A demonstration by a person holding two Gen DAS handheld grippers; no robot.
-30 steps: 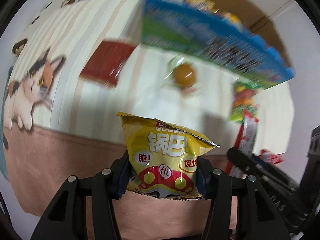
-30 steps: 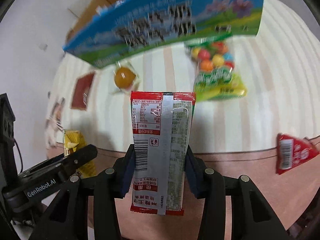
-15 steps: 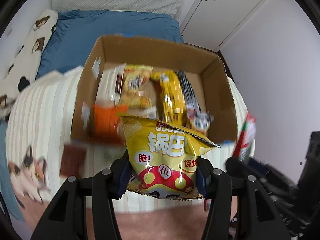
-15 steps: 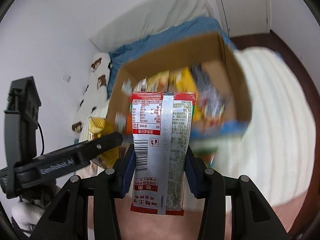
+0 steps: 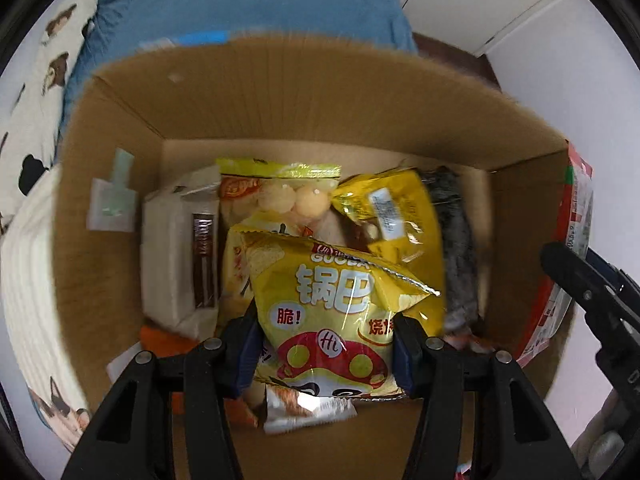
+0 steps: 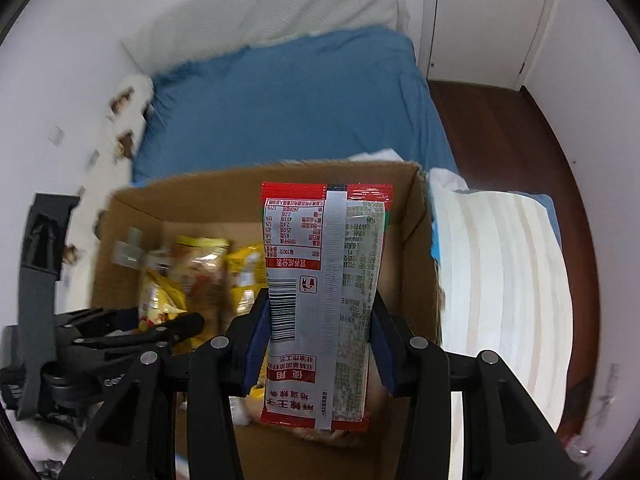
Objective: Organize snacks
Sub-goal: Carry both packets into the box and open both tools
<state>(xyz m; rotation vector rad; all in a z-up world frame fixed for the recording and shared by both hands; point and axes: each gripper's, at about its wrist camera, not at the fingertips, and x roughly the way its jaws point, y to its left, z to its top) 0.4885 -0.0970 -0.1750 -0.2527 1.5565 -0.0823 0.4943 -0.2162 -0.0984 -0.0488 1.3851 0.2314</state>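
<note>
The yellow crisp bag (image 5: 336, 312) hides the middle of the cardboard box (image 5: 280, 92), covering the lower parts of the packets behind it. A dark packet (image 5: 456, 248) at the right is too blurred to read. The red-and-silver sachet (image 6: 324, 304) hides the box's right inner corner. Both views cut off the box's near wall at the bottom edge.

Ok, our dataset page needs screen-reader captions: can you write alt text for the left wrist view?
The left tongs grip a yellow snack bag above an open cardboard box already filled with snack packets. The box sits on a bed with a blue sheet, and the right tongs hold a red packet at the box's right edge.
</note>
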